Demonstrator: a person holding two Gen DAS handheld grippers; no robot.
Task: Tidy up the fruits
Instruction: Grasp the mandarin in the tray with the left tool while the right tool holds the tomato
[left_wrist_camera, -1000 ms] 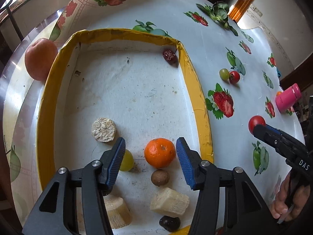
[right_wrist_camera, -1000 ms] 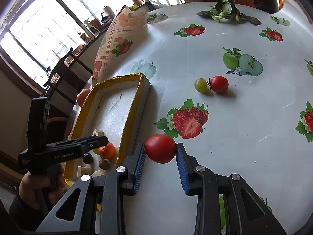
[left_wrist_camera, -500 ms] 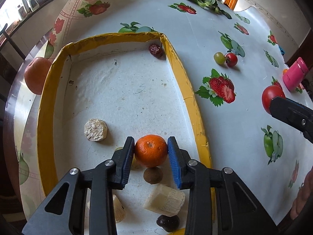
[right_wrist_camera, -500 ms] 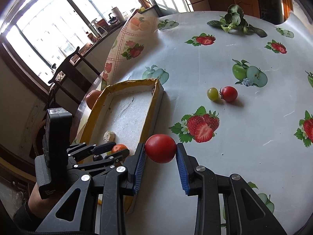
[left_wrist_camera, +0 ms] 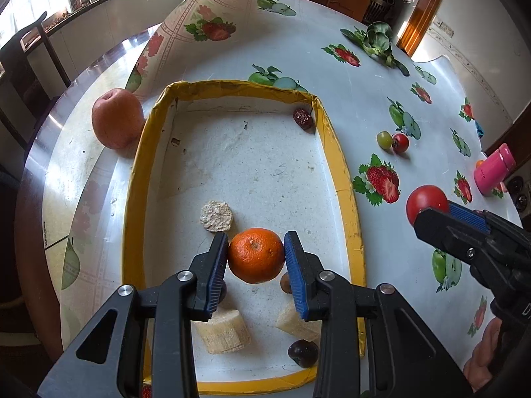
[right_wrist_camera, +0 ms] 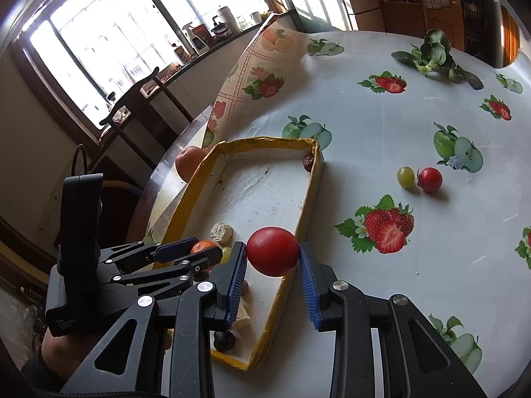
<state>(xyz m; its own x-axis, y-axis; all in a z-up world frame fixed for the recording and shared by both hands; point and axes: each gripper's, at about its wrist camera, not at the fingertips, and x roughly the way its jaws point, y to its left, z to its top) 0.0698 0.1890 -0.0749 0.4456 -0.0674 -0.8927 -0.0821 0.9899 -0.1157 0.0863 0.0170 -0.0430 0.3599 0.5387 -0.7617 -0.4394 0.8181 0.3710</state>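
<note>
My left gripper (left_wrist_camera: 256,258) is shut on an orange mandarin (left_wrist_camera: 256,254) and holds it above the white tray with a yellow rim (left_wrist_camera: 345,179). My right gripper (right_wrist_camera: 272,265) is shut on a red tomato (right_wrist_camera: 272,251), held over the tray's right rim (right_wrist_camera: 308,199); the tomato also shows in the left wrist view (left_wrist_camera: 426,200). In the tray lie a round biscuit-like piece (left_wrist_camera: 216,216), banana chunks (left_wrist_camera: 223,331), a dark grape (left_wrist_camera: 302,352), a brown nut (left_wrist_camera: 284,282) and a red date (left_wrist_camera: 302,118).
A large peach-coloured apple (left_wrist_camera: 116,118) sits left of the tray. A green grape (left_wrist_camera: 384,140) and a small red tomato (left_wrist_camera: 400,142) lie on the printed tablecloth at right. A pink bottle (left_wrist_camera: 493,169) lies far right. Leafy greens (left_wrist_camera: 376,41) lie at the back.
My left gripper closed on the mandarin and lifted it off the tray floor. My right gripper carried the tomato left, from over the tablecloth to above the tray's rim.
</note>
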